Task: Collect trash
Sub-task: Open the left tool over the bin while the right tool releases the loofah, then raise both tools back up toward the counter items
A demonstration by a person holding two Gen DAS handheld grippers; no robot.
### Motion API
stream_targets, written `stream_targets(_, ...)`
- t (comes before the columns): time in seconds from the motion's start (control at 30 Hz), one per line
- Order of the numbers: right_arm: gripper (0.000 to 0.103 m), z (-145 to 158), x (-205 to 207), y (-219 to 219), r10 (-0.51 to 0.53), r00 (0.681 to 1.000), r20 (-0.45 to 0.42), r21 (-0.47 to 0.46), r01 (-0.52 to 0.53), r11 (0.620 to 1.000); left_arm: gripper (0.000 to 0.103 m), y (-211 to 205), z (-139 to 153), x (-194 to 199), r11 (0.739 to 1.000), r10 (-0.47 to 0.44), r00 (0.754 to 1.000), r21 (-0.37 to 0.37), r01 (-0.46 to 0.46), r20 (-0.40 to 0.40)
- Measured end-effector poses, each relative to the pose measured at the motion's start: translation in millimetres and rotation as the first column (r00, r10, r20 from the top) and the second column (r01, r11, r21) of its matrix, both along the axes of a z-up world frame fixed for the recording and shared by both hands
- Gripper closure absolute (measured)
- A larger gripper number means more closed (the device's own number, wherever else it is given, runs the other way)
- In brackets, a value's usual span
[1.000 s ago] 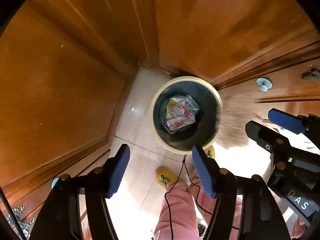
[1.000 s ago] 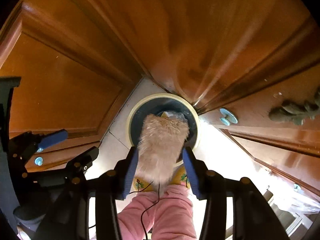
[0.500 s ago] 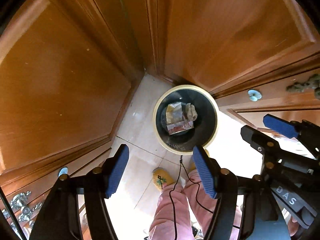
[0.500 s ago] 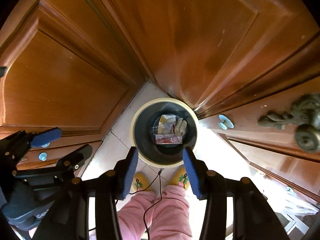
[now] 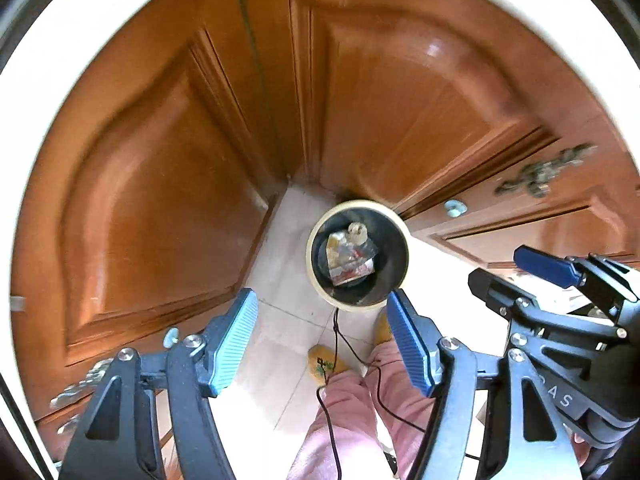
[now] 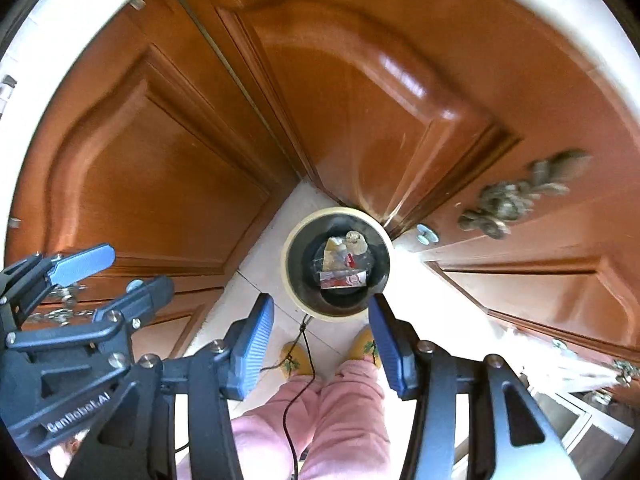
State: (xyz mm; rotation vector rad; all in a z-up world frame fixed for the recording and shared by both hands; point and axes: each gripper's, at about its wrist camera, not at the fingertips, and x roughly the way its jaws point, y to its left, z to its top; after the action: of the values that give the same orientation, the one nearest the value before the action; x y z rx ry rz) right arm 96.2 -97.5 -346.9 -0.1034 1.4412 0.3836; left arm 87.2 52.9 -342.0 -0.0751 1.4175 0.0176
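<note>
**Trash in the bin, both grippers empty above it**

Trash (image 5: 350,254) lies at the bottom of the round bin (image 5: 316,280), which stands on the tiled floor in the corner where two wooden doors meet. Reading left to right in the left wrist view: left gripper (image 5: 322,342), jaws apart, nothing between the pads; bin beyond its fingers; right gripper (image 5: 514,270) at the frame's right, jaws likewise parted and empty. Pink trousers and yellow slippers (image 5: 322,362) show below the bin.

Judged step: withdrawal after a drop. To do it well, both grippers should lift straight and clear of the rim, and the trailing black cable (image 5: 340,338) should not snag the bin.

Orientation: the bin's mouth faces straight up. The red-and-white wrapper (image 6: 343,279) on top lies flat, with its long axis across the right wrist view. A pale crumpled lump (image 6: 356,240) sits just behind it.
</note>
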Motion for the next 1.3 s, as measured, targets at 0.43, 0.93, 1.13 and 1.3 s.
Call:
stream_targets(0.43,0.045,144,-25,-24,-0.049,0.978,0.204,0.030,0.044,0.999,0.036,-7,144,-15,0.995,-0.084,0.967,-0.032,0.095,0.242)
stream_targets(0.93,0.037,271,-50,-52,-0.125,0.848,0.515,0.089,0.093,0.992,0.025,-16,257,-13,0.985,-0.112,0.881,-0.063,0.158,0.460)
stream_targets(1.13,0.037,308,-34,-84,-0.221,0.777,0.589,0.157,0.158,0.975,0.024,-25,289,8,0.980,-0.096,0.851,-0.100,0.171,0.516)
stream_targets(1.3,0.037,314,3,-105,-0.211,0.803,0.557,0.147,0.156,0.977,0.024,-46,299,40,0.981,-0.103,0.838,-0.085,0.175,0.535)
